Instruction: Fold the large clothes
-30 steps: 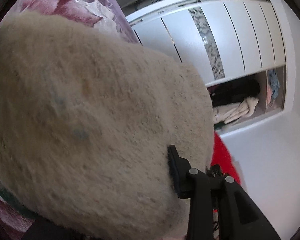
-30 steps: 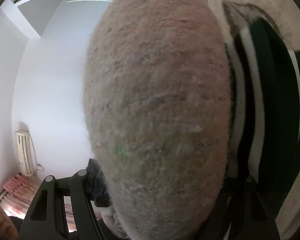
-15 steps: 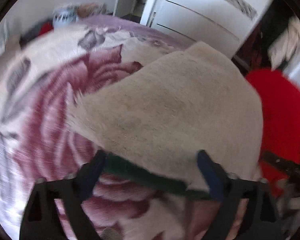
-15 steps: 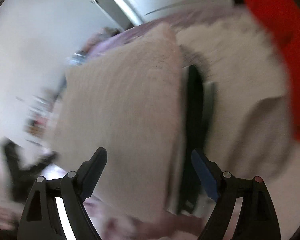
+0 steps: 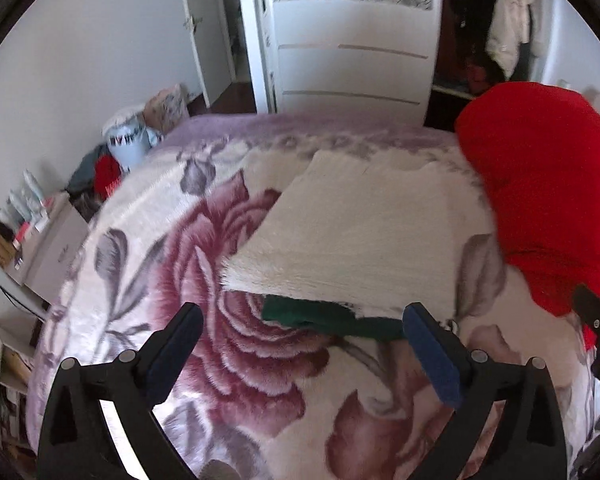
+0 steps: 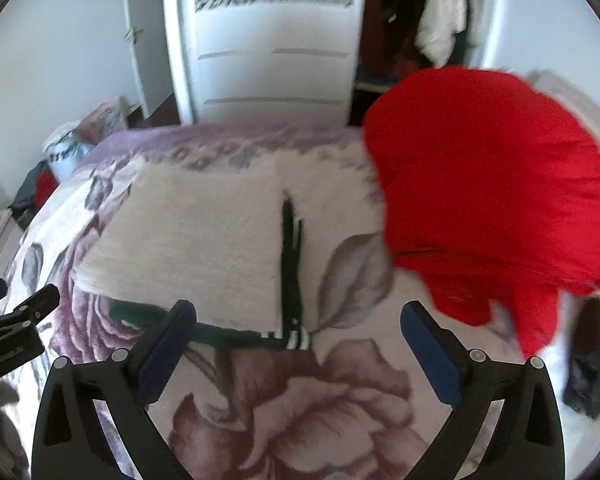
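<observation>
Both tongs are way higher than a second ago, when the fuzzy cream garment filled each lens; now they look down on it from above and neither one holds it.

Left tongs point(image 5: 300, 344) are spread wide, nothing between the blue pads, just bedspread under them. Right tongs point(image 6: 298, 340) are opening too, and also empty.

So the garment point(image 5: 363, 240) lies folded flat on the bed point(image 5: 148, 240), mid-frame in the left view, cream side up. A dark green hem point(image 5: 331, 320) sticks out along its near edge, right between the left tongs' tips in the picture. In the right view the garment point(image 6: 196, 232) sits center-left, with a green strip running up its right edge and a bit of white striping at the lower corner.

Red clothing point(image 5: 539, 200) is piled at the right of the frame, touching or just beside the garment's right side, hard to tell which. Wardrobe point(image 5: 351, 40) stands at the top centre behind the bed. Right view is a bit blurry.
</observation>
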